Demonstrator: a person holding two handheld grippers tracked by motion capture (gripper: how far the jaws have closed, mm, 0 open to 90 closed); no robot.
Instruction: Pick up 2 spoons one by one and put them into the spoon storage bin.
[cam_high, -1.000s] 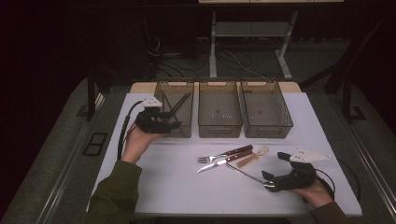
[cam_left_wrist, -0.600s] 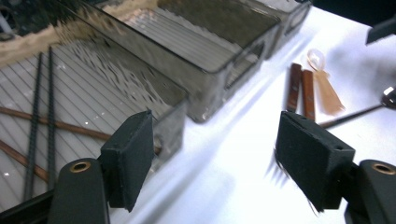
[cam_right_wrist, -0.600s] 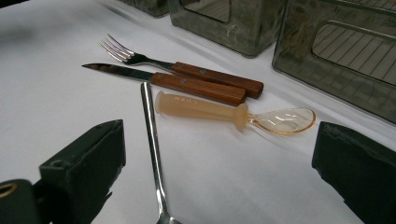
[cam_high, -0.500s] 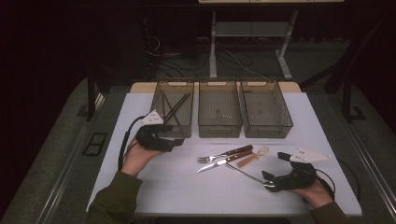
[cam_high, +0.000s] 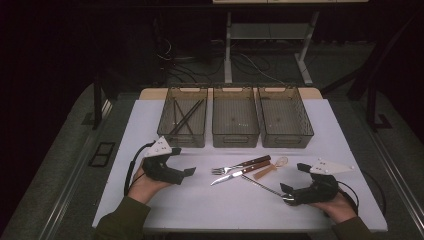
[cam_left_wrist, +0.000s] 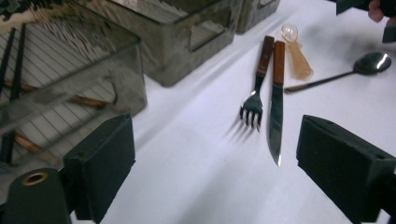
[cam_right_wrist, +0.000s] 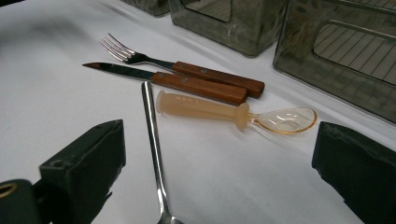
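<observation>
A dark room surrounds a white counter (cam_high: 165, 210) with three clear bins along its far side. The left bin (cam_high: 183, 118) holds dark chopsticks (cam_high: 186, 116). In front of the middle bin (cam_high: 235, 118) lie a fork (cam_high: 240, 165) and, touching it on the near side, a knife (cam_high: 241, 171), both wooden-handled. Just right of the knife lies an amber spoon (cam_high: 270, 168), with a metal spoon (cam_high: 264, 186) nearer the person. The left tongs (cam_high: 186, 173) are released and empty, left of the fork, jaws toward it. The right tongs (cam_high: 285, 194) are also released, jaws either side of the metal spoon.
</observation>
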